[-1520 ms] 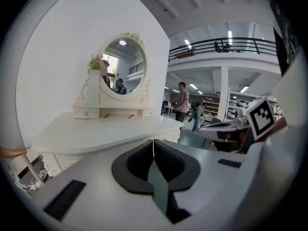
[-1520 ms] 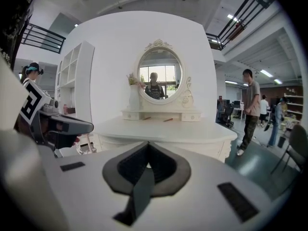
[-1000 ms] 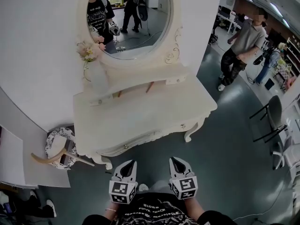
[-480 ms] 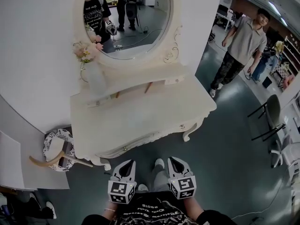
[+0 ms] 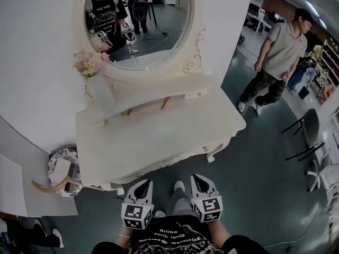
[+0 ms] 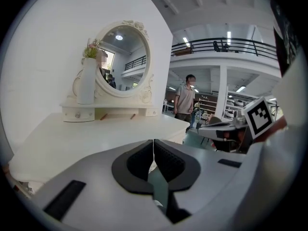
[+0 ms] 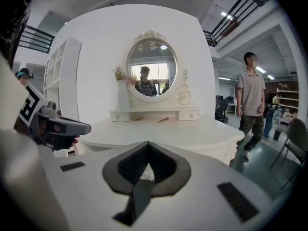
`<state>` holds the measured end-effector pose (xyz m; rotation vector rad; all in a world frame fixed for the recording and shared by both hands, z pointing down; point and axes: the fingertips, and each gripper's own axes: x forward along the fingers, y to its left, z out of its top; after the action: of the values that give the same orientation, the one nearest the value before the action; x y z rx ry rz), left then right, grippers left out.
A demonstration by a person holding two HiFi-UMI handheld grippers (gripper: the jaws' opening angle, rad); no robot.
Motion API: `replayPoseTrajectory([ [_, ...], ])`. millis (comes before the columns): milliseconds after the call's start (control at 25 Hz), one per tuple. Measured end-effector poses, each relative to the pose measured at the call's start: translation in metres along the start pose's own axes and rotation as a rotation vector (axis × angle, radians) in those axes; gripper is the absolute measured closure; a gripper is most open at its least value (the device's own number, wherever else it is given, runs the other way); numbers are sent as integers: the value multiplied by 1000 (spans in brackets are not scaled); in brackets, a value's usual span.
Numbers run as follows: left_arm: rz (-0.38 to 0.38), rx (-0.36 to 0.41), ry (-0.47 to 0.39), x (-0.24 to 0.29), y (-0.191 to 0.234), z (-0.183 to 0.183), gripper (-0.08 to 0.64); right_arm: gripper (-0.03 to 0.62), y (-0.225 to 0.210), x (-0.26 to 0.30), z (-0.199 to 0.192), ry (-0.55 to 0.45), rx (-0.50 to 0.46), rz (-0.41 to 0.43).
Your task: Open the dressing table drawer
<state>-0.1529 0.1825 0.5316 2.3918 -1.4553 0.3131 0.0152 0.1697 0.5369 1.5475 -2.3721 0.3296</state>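
Left gripper: grey two-jaw tongs with a marker cube, jaws pressed together on nothing; low before the white carved dressing table, apart from it, tilted slightly down toward it.
Right gripper: same pose, jaws together, empty, just beside the left.
Drawer front: cream, small knobs, flush under the dressing table's front edge.

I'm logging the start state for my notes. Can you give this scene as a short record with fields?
Furniture: white ornate dressing table with oval mirror
Front drawer: appears shut, untouched
Left gripper: jaws together, empty, short of table
Right gripper: jaws together, empty, short of table
On top: white vase of pink flowers, back left
Bystander: person in grey shirt, right of table
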Motion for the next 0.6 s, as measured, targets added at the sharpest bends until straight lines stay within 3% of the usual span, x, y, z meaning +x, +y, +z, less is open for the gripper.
replayPoseTrajectory([
  [600, -4, -19, 37, 76, 3, 25, 541, 581, -52, 58, 14, 52, -3, 31],
])
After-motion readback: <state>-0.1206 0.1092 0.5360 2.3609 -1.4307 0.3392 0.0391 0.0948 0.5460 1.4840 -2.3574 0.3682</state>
